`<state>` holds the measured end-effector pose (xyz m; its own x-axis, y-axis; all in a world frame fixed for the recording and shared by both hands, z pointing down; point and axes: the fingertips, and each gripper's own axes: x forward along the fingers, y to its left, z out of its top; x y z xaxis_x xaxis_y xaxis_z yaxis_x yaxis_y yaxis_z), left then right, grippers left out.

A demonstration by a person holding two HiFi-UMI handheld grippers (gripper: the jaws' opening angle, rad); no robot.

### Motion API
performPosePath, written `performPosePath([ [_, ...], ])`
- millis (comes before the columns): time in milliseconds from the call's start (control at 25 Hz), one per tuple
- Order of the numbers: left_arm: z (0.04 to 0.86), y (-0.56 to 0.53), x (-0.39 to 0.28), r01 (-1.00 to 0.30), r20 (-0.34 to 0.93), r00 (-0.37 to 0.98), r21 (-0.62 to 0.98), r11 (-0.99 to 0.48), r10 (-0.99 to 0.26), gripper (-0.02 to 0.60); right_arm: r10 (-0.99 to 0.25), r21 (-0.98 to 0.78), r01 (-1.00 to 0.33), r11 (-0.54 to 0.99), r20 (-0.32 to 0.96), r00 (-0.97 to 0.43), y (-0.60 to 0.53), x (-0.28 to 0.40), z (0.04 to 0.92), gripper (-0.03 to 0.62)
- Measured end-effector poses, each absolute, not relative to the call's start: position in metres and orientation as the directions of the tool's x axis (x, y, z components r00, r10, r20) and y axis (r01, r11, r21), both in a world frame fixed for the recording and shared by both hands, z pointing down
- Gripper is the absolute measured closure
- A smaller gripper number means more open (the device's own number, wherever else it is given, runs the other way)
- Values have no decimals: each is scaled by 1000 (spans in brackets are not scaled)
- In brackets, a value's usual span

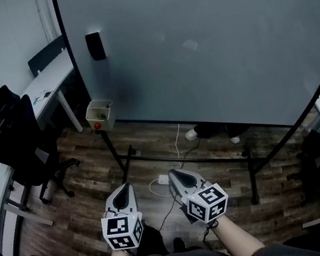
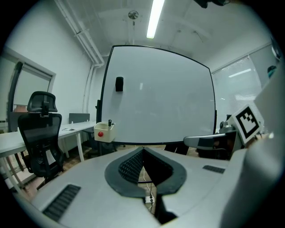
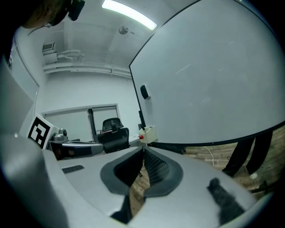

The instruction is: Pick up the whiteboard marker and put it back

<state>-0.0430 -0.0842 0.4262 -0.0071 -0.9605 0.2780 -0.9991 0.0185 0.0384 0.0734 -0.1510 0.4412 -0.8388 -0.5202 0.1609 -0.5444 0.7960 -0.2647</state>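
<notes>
**A:** Where are we finding the whiteboard marker at this moment?

**B:** We are seeing it as a thin dark stick that is standing upright in the small cream box. The box is sitting at the lower left edge of the whiteboard. Only the top end of the marker is showing over the rim, and it is well apart from both our grippers.

**A:** And how are we holding the grippers?

**B:** The left gripper and the right gripper are both hanging low, near our body, over the wooden floor. In each gripper view the ribbed pads are meeting at the tips and nothing is lying between them. So both are clenched and empty.

**A:** How are we expecting the marker to handle?

**B:** We are judging it as light, stiff and not fragile. Its barrel is probably smooth and round, so it could be rolling or slipping between the pads.

**A:** Where are we thinking to take hold of it?

**B:** We are aiming at the part that is sticking out of the box, across the barrel just under the top, with the jaws opened first. A grip too near the very end could be tipping the marker against the box wall, so we are preferring a bite a little lower.
</notes>
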Motion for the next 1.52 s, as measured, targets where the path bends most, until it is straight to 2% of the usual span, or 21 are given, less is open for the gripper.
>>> performPosePath([
  [320, 431, -117, -87, -999, 271, -18, 43, 31, -963, 568, -529, -254, -559, 789, 180, -829, -185, 43, 449, 569],
  [1000, 442, -209, -210, -997, 280, -33, 60, 52, -959, 569, -509, -205, -536, 819, 172, -844, -271, -90, 446, 569],
  [1520, 443, -264, -266, -997, 280, -4, 72, 25, -960, 568, -469, -184, -502, 845, 196, -861, -315, -166, 448, 568],
])
